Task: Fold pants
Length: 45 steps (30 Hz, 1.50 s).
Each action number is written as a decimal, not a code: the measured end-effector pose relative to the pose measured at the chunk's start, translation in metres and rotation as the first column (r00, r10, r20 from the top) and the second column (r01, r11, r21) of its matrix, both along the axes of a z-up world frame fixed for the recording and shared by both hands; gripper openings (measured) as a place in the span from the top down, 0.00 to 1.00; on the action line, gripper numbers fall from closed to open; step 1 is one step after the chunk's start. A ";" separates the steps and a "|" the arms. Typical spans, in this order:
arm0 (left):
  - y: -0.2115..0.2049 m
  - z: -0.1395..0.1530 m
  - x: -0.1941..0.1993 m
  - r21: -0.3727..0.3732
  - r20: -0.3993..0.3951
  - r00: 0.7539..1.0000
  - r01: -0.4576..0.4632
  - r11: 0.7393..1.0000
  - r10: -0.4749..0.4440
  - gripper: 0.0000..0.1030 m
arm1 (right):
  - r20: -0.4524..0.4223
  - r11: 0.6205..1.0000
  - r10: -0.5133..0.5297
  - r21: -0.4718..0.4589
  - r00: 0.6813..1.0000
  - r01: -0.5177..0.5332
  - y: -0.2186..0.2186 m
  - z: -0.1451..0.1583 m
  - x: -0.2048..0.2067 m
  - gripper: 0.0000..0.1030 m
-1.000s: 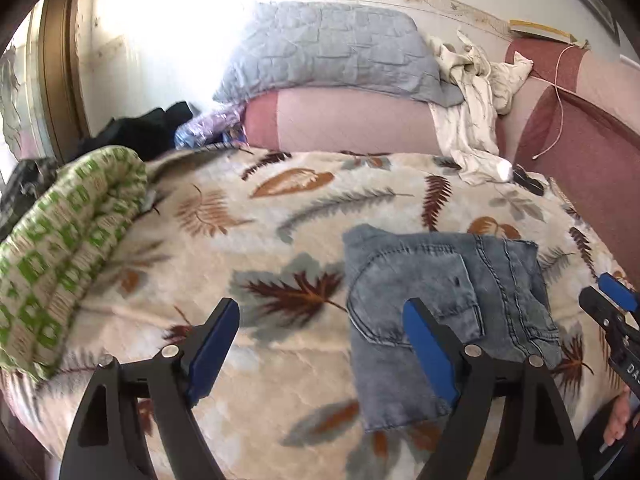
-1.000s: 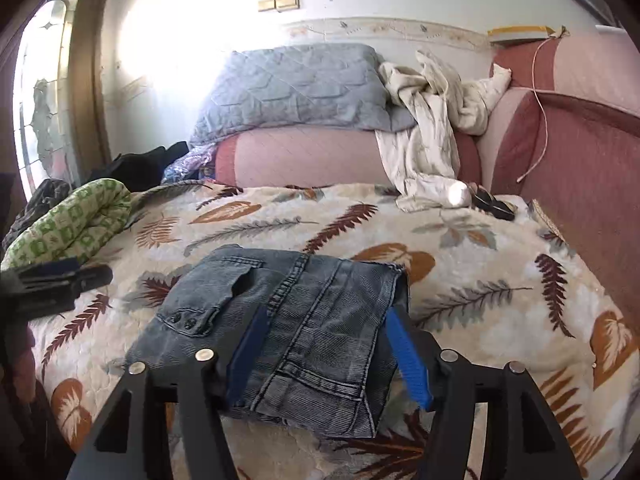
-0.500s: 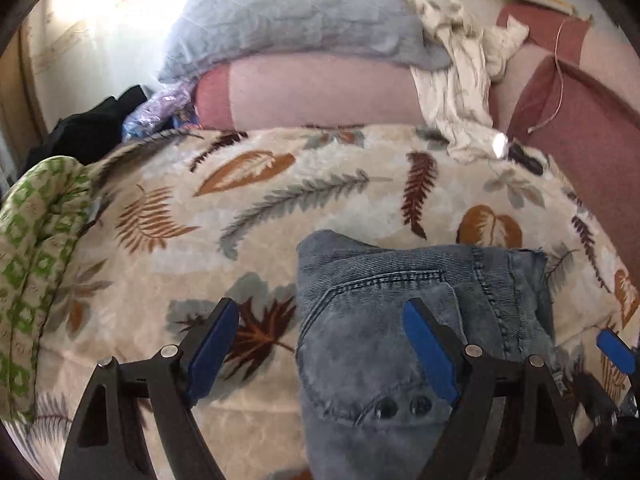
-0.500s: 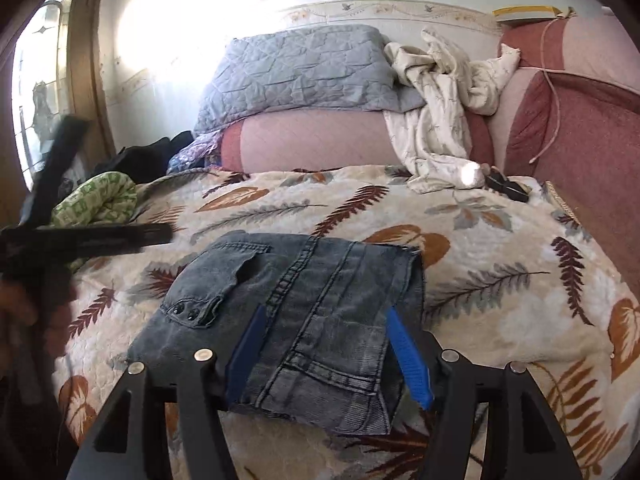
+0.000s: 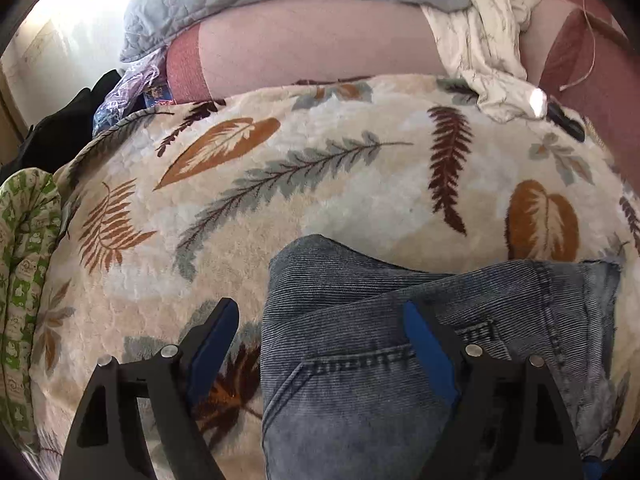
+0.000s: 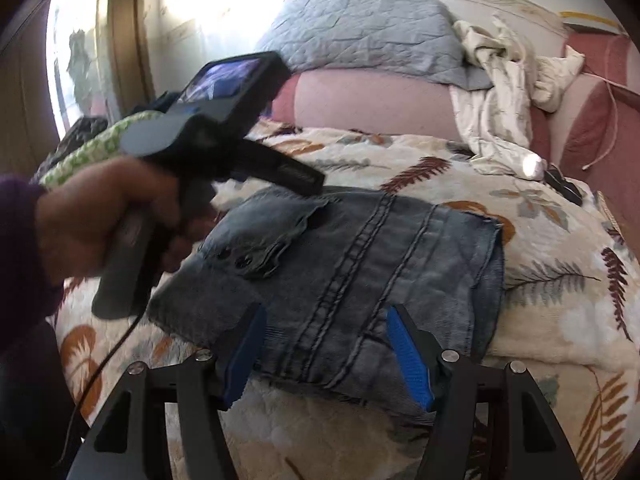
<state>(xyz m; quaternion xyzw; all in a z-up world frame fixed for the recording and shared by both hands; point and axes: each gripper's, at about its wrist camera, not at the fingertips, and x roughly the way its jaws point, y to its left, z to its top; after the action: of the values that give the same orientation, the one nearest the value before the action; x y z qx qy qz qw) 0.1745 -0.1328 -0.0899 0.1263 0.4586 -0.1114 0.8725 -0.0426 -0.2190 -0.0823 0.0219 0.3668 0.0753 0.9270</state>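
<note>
Folded grey-blue jeans (image 6: 360,272) lie on the leaf-patterned blanket (image 6: 560,320), back pocket and its two buttons upward. My right gripper (image 6: 326,356) stands open just over their near edge, a blue pad on each side of the seam stripes. In the left wrist view the jeans (image 5: 380,360) fill the lower right. My left gripper (image 5: 320,336) is open and low over their left edge, one pad over the blanket (image 5: 280,184), the other over denim. A hand (image 6: 100,220) holds the left gripper's handle at the jeans' left side.
A grey quilted pillow (image 6: 360,32) and a crumpled white cloth (image 6: 500,92) rest on the pink backrest (image 6: 360,100) behind. A green patterned cover (image 5: 24,260) is bunched at the left edge. A small black object (image 6: 564,184) and a thin cord lie at the far right.
My left gripper has swung right and down, from over bare blanket to over the jeans' left edge, and its hand now shows large in the right wrist view. The right gripper dropped slightly closer.
</note>
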 end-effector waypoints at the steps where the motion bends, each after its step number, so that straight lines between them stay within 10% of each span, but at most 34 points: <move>1: 0.000 -0.004 0.000 0.005 -0.004 1.000 0.001 1.000 -0.001 0.18 | -0.021 1.000 0.008 -0.015 1.000 -0.008 0.004 -0.005 0.002 0.35; 8: 0.009 -0.014 0.004 -0.061 -0.027 0.999 -0.028 0.998 0.027 0.16 | -0.092 1.000 0.022 -0.016 0.995 -0.024 0.006 -0.021 0.011 0.34; 18: 0.060 0.059 -0.059 -0.210 0.145 0.989 0.011 0.978 0.020 0.16 | -0.014 0.995 -0.054 0.085 0.998 0.055 -0.026 0.002 0.011 0.33; 29: 0.079 0.070 -0.162 -0.141 0.255 0.967 0.046 0.989 -0.009 0.12 | 0.116 0.972 -0.230 0.068 0.966 0.223 -0.053 0.020 0.003 0.29; 45: 0.067 0.087 -0.170 -0.088 0.305 0.951 -0.030 0.996 0.056 0.11 | 0.148 0.965 -0.263 0.059 0.953 0.257 -0.053 0.025 -0.005 0.28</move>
<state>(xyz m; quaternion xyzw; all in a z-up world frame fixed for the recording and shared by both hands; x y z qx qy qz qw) 0.0046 -0.0660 -0.0032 0.0958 0.3148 -0.0903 0.9400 -0.0480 -0.2725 -0.0575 0.0820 0.2864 -0.0387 0.9538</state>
